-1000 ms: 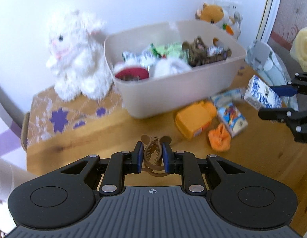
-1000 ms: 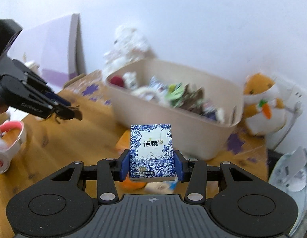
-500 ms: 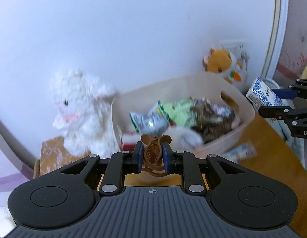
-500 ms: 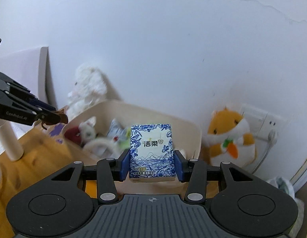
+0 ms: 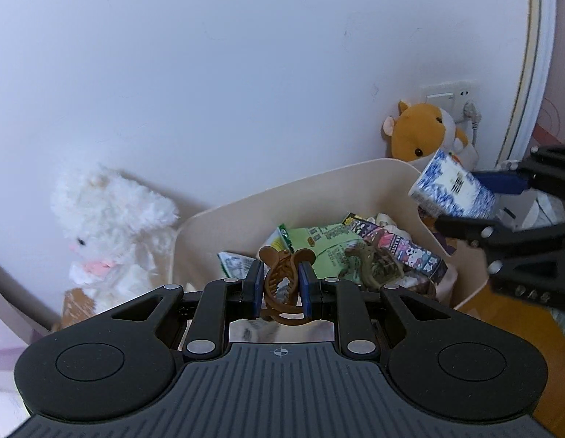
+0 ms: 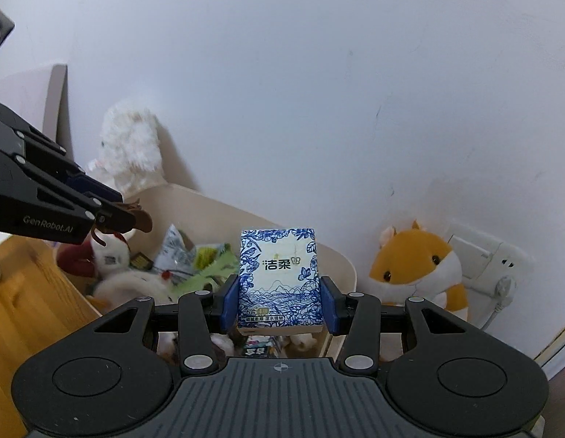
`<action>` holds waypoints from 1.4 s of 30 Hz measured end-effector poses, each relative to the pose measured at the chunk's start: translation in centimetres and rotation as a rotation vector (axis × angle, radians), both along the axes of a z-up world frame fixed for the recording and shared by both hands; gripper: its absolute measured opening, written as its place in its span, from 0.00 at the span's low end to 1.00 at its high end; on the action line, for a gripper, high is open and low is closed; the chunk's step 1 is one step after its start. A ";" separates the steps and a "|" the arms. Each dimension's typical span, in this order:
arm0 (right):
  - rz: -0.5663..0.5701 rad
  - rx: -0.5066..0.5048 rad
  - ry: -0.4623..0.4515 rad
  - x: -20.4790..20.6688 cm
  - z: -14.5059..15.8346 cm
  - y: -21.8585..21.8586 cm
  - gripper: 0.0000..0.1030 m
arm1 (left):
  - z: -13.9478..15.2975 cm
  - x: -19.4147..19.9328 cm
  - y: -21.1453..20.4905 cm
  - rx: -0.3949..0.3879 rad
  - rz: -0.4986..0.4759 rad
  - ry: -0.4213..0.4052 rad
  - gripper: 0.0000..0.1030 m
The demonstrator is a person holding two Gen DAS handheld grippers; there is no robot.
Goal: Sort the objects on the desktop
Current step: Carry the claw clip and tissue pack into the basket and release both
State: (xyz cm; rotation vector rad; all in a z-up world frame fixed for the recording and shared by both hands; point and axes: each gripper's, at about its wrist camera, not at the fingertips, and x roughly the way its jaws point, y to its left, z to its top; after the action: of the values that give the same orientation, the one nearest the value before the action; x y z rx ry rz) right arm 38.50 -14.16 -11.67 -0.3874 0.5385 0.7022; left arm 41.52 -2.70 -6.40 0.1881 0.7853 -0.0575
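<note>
My left gripper is shut on a brown hair claw clip and holds it above the near rim of the beige storage bin. My right gripper is shut on a blue-and-white tissue pack and holds it upright above the bin. The tissue pack also shows in the left wrist view over the bin's right end. The clip shows in the right wrist view over the bin's left end. The bin holds snack packets, a second claw clip and small plush items.
A white plush lamb sits left of the bin against the wall. An orange hamster plush sits right of it by a wall socket. The wooden desk shows at the left.
Both grippers have risen and moved forward over the bin, each still holding its object. The desk items seen earlier in front of the bin have dropped out of view.
</note>
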 end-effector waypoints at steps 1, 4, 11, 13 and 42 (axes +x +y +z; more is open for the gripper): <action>0.002 -0.009 0.004 0.2 -0.4 0.2 0.42 | -0.3 0.2 0.0 -0.010 0.009 0.003 0.20; -0.002 -0.021 0.015 0.6 -1.5 1.1 0.42 | -1.1 1.0 -0.1 -0.016 0.041 0.015 0.20; -0.013 -0.025 0.044 0.7 -3.1 2.6 0.42 | -3.1 2.4 0.6 -0.051 0.107 0.088 0.20; -0.009 -0.034 0.049 0.7 -3.3 2.9 0.42 | -3.7 2.4 0.8 -0.052 0.103 0.108 0.20; -0.139 0.107 0.087 -4.3 -4.9 -6.1 1.00 | -4.3 -4.9 0.7 -0.088 0.116 0.103 0.77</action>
State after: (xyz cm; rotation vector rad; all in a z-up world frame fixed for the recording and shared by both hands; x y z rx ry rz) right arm 34.16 -20.26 -16.54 -0.2180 0.6015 0.6127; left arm 36.65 -2.03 -10.67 0.0560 0.8933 0.0074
